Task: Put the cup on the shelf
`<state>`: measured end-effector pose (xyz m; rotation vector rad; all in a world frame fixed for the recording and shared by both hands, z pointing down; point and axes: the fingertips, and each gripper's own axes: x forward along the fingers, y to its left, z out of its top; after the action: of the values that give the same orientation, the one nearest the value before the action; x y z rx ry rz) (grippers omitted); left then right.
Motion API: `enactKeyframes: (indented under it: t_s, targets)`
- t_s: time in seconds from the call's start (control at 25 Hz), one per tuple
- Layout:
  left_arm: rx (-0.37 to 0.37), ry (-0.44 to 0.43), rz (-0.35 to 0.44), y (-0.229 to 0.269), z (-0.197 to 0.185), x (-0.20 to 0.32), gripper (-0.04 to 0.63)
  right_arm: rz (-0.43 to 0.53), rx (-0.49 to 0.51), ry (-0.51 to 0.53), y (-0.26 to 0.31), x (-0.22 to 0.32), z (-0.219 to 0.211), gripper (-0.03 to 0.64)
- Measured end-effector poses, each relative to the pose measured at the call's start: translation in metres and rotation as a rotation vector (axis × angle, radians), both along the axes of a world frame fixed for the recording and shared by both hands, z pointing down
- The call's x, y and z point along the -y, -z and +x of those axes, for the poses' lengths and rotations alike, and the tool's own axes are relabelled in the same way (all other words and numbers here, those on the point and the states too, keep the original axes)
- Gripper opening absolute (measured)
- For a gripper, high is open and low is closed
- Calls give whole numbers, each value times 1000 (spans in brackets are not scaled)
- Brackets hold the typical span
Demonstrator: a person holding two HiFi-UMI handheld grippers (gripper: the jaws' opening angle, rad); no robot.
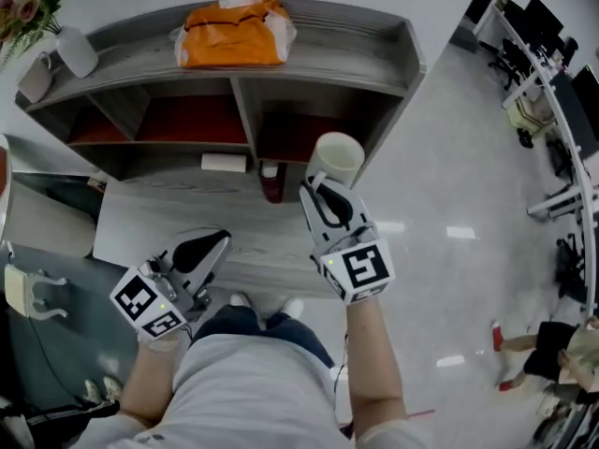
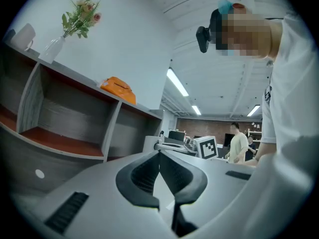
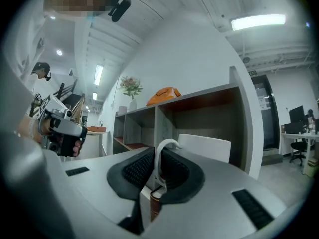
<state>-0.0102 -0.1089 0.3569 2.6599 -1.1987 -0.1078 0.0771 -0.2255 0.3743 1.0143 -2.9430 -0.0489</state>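
A white cup hangs in front of the right-hand compartment of the grey shelf unit, its mouth facing up. My right gripper holds it from the near side. In the right gripper view the jaws are closed on the cup's thin white handle, and the cup's body shows just beyond them, with the shelf behind. My left gripper is lower and to the left, over the pale lower ledge. It is shut, its fingertips touching with nothing between them.
On the shelf's top lie an orange bag, a vase of flowers and a white mug. A white box and a dark red can stand at the compartments' mouths. A person stands on the floor at right.
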Motion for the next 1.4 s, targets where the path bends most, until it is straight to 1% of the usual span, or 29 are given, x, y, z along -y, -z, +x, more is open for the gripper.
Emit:
enactKeyframes:
  t_s: [0.2, 0.48, 0.64, 0.88, 1.12, 1.4]
  targets:
    - [-4, 33, -13, -2, -6, 11, 15, 12, -44, 37, -19, 37, -12, 46]
    - [21, 70, -46, -19, -15, 16, 15, -17, -90, 46, -56, 76, -29, 46]
    - [28, 101, -68, -27, -25, 14, 15, -36, -112, 56, -76, 89, -39, 46]
    - [25, 137, -78, -34, -38, 20, 15, -11, -116, 47, -85, 105, -49, 46]
    - [23, 159, -94, -41, -45, 24, 15, -59, -140, 34, -97, 118, -56, 46]
    - [19, 171, -98, -43, -52, 26, 15, -102, -130, 28, -100, 122, -62, 46]
